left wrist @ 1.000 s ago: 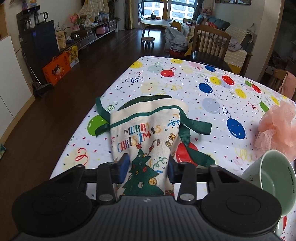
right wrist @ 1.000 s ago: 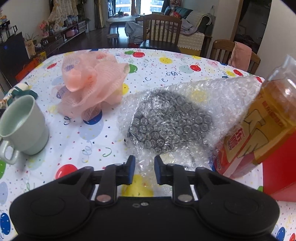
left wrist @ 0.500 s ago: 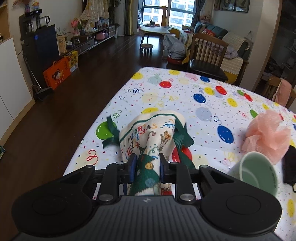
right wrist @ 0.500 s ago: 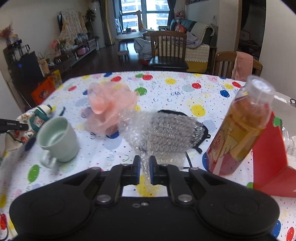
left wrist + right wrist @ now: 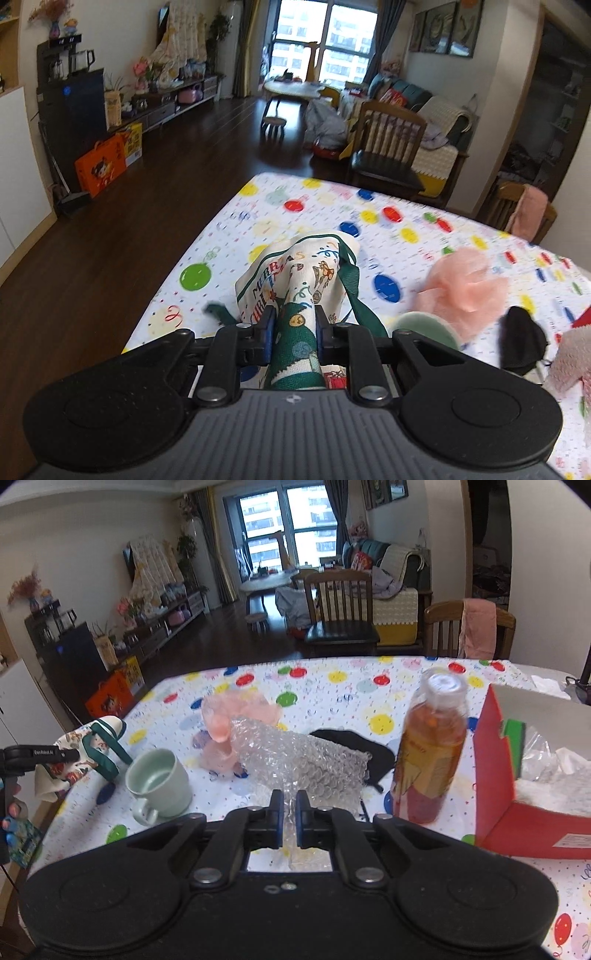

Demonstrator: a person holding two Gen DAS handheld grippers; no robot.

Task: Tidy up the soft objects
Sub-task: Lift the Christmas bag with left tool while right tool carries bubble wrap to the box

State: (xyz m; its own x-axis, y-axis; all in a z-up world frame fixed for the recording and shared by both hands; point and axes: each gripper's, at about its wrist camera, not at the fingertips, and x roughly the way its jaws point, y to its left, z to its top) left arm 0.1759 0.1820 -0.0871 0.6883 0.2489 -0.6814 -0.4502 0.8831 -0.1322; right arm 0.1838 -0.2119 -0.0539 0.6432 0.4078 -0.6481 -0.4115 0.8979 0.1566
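**Crowded middle and right, open far cloth**

The far stretch of the table lies bare from edge to edge, and so does its left corner in the left wrist view. The middle is packed: a green mug stands near the left edge, a pink mesh puff just behind it, and a black pouch beside the puff. To the right, an upright bottle stands just beside a red box, leaving only a narrow gap. Wooden chairs line the far side.
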